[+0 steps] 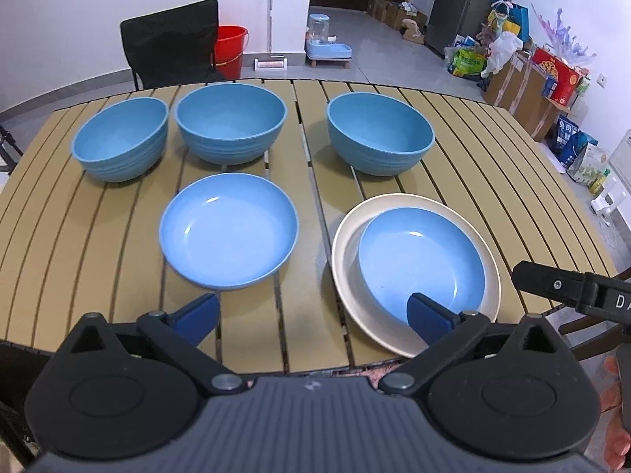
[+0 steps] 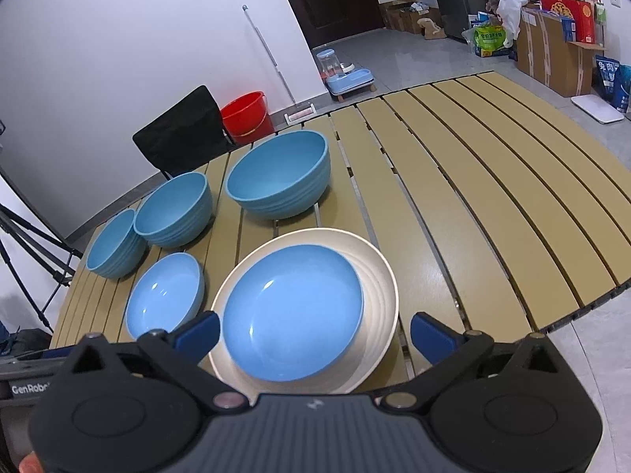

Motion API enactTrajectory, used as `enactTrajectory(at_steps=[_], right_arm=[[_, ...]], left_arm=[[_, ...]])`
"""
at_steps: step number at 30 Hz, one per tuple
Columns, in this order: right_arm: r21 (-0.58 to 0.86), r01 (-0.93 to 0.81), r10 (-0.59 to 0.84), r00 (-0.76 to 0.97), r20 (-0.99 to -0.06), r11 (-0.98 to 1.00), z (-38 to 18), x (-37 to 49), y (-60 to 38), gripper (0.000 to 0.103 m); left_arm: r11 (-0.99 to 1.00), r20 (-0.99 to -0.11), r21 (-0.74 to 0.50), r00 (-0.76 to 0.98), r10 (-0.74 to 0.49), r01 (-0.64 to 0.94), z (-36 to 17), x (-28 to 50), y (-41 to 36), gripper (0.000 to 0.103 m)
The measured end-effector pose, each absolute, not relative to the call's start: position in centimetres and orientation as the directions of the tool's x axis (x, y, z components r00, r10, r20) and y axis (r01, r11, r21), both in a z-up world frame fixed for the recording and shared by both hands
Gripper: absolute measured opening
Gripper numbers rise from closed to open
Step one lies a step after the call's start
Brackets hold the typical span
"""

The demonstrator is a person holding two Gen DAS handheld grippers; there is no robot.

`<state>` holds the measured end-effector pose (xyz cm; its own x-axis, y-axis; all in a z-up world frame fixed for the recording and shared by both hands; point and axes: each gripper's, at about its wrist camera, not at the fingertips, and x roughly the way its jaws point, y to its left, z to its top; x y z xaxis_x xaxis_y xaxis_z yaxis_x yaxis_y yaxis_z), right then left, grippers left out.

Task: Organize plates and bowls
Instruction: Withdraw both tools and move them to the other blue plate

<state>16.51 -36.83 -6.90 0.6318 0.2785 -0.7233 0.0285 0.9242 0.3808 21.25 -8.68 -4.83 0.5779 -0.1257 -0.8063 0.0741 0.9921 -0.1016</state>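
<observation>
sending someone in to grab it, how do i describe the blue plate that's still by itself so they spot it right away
Start at the slatted wooden table, where three deep blue bowls line the far side. In the near row lie two shallow blue plates; take the lone blue plate lying straight on the slats. The other blue plate lies inside a cream plate.

Cream plate's (image 1: 355,244) centre hidden under blue dish (image 1: 422,260).
</observation>
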Motion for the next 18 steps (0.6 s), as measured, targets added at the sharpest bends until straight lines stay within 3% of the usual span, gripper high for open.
enactTrajectory(at_steps=[18], right_arm=[[0.356,-0.051,0.306,0.636,-0.709,0.933,-4.7,14.4,-32.3,0.103]], left_arm=[[0.994,-0.772,-0.106,0.632,-0.061,-0.034,-3.0,17.1,-2.1,0.103]])
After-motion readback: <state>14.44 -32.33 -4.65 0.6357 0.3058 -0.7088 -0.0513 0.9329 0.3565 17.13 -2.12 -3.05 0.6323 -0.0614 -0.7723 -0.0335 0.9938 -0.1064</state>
